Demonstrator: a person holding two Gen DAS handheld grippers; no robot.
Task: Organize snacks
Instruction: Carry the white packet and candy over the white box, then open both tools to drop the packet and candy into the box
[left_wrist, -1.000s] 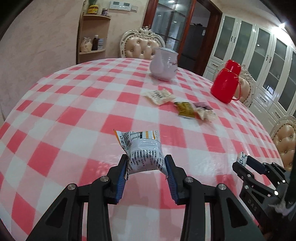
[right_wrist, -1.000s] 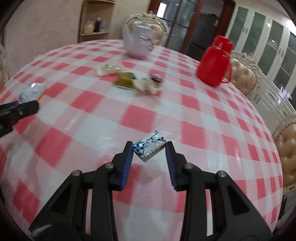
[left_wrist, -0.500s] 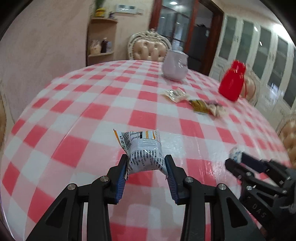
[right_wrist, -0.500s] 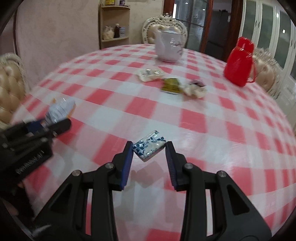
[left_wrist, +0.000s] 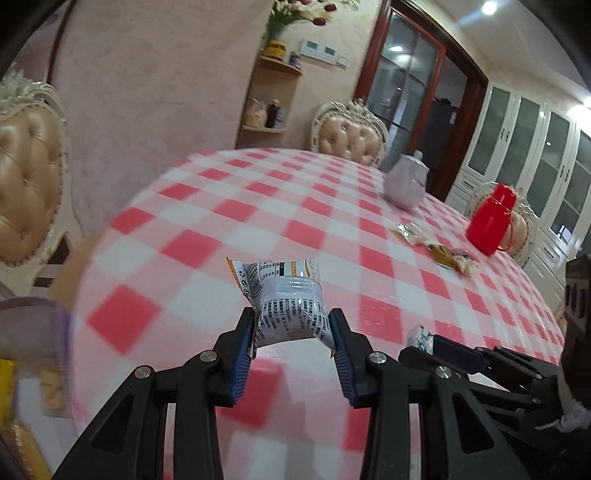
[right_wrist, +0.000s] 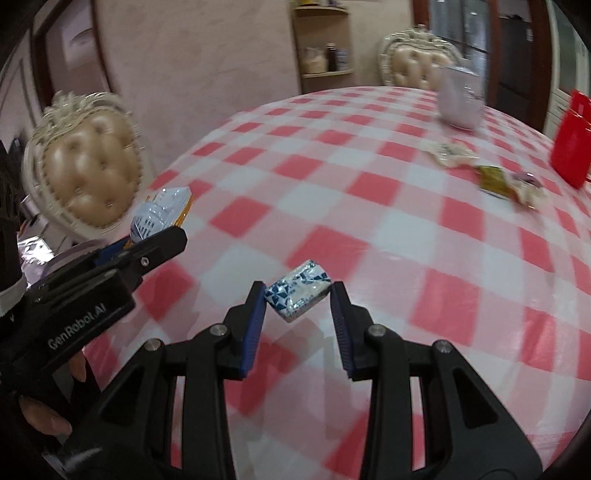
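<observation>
My left gripper (left_wrist: 291, 325) is shut on a silver snack packet (left_wrist: 284, 301) with orange trim and holds it above the checked table. The packet also shows in the right wrist view (right_wrist: 162, 210). My right gripper (right_wrist: 297, 301) is shut on a small blue-and-white snack packet (right_wrist: 298, 293), also lifted off the table. Its tip shows in the left wrist view (left_wrist: 419, 335). Three more snack packets (right_wrist: 491, 177) lie together on the far side of the table.
A red-and-white checked tablecloth (left_wrist: 258, 221) covers the round table. A white teapot (left_wrist: 406, 182) and a red jug (left_wrist: 491, 223) stand at the far side. Padded chairs (right_wrist: 88, 173) stand around it. A clear container with yellow items (left_wrist: 26, 369) sits low at the left.
Both grippers have swung left and pulled back toward the table's near-left edge, each still holding its packet. The left chair and the container at the lower left have come into view.
</observation>
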